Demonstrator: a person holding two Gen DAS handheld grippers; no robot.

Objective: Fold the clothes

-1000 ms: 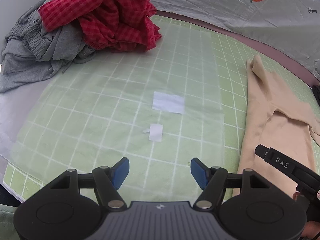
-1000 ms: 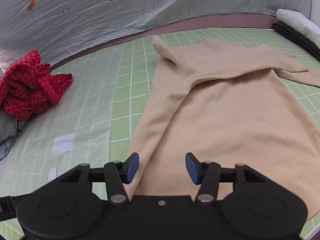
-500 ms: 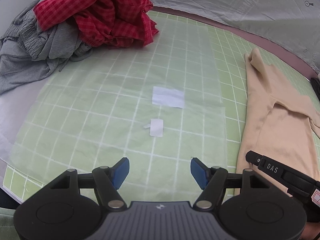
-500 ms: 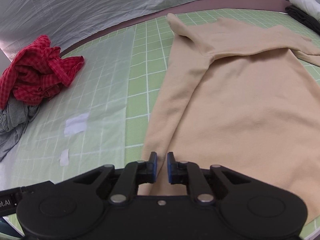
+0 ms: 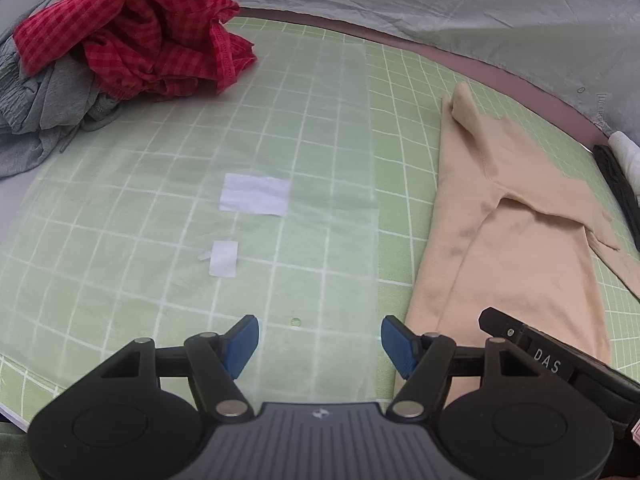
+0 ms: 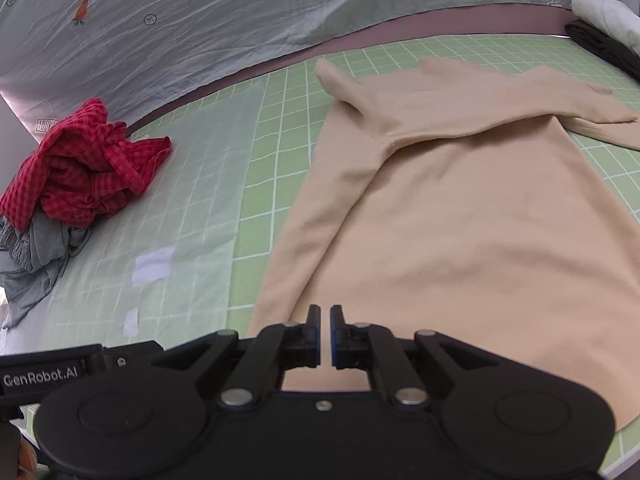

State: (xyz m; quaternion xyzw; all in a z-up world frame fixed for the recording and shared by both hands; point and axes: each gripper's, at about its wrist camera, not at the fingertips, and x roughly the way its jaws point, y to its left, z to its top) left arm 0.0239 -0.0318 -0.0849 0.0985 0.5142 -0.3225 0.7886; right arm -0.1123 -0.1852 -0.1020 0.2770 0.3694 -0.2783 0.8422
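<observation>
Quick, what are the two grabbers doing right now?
Left gripper: open, holding nothing.
Right gripper: shut on the beige top's near edge.

A staged recording bench: green gridded cutting mat (image 5: 328, 128) before a carrot-print sheet (image 6: 200, 20).

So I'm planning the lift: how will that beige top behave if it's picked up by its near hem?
The beige top will probably drape limply; it lies flat, with its sleeve folded softly across it. It looks thin, so it is likely light. Held only by the right tongs, nearly shut at its hem, the far side would likely sag and drag across the green grid mat.
</observation>
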